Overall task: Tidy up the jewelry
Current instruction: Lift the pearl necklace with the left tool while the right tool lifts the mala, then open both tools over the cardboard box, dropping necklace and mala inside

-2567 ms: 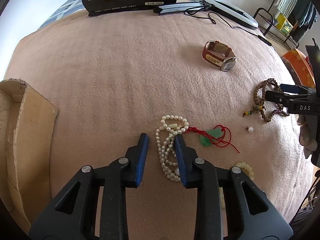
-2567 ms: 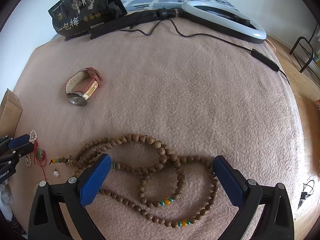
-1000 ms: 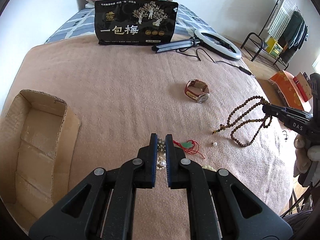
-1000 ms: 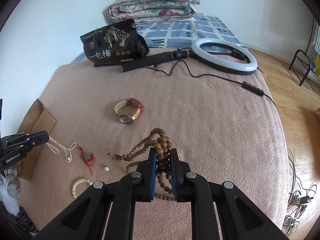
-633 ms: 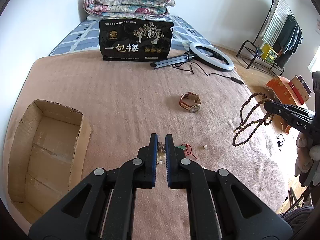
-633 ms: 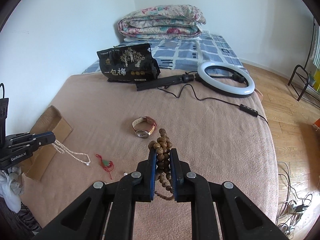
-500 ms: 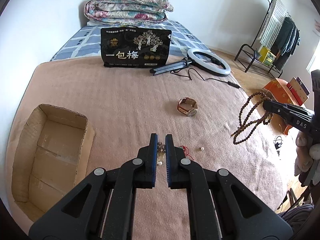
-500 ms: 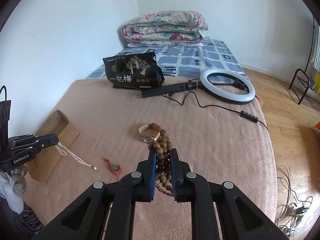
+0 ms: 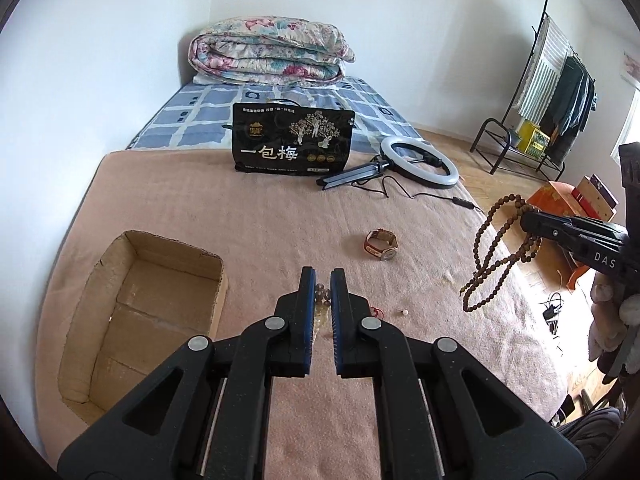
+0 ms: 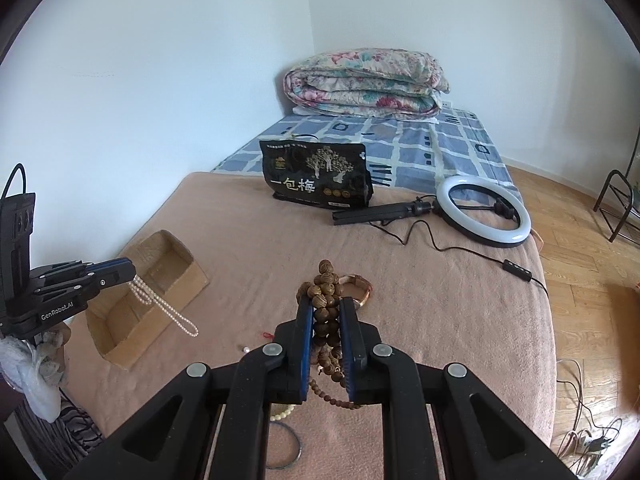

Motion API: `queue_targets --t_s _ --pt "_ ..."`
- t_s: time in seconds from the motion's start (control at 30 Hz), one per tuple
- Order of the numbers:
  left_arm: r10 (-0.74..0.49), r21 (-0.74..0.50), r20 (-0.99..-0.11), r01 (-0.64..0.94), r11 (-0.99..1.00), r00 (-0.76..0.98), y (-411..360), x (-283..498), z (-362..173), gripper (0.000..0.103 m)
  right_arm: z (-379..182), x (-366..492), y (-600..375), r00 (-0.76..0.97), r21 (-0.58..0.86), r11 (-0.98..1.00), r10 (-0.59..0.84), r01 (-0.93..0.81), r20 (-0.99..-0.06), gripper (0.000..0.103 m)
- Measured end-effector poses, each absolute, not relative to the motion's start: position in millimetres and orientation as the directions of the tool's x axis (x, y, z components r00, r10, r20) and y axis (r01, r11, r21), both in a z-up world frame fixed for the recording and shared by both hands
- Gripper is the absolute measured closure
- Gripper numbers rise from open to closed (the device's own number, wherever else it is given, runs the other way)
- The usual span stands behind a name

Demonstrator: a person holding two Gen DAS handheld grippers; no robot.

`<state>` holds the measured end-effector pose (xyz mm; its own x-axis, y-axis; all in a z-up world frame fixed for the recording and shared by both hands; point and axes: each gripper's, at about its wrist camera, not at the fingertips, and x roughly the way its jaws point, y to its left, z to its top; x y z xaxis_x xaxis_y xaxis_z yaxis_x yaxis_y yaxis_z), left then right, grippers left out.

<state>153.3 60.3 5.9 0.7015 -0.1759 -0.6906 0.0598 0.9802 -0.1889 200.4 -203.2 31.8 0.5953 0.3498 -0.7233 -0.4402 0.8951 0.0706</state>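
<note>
Pearls dangle pinched in our left gripper beside the cardboard box, while our right gripper clamps wooden beads.

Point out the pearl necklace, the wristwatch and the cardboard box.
pearl necklace (image 10: pixel 164 310): right wrist view, hanging strand.
wristwatch (image 9: pixel 381 244): left wrist view, strap and face.
cardboard box (image 9: pixel 136 316): left wrist view, inner floor.

The glossy black plastic snack bag carries large white characters "一包梅". The black right gripper body reads "DAS" in white. The black left gripper body reads "GenRobot.AI" in white.
</note>
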Motion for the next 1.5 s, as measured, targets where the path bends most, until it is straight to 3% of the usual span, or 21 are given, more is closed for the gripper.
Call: queue_targets --t_s 0.63,1.5 --pt "-0.03 -0.163 -0.67 -0.107 0.981 0.742 167.7 102.0 23.0 0.098 61.8 178.8 -73.0 0.519 0.132 0.769 0.537 -0.626 -0.665 0.092" --pt "0.047 -0.159 -0.749 -0.248 0.956 0.661 246.7 87.0 -30.6 0.098 10.4 196.9 81.4 0.376 0.148 0.655 0.587 -0.741 -0.717 0.092"
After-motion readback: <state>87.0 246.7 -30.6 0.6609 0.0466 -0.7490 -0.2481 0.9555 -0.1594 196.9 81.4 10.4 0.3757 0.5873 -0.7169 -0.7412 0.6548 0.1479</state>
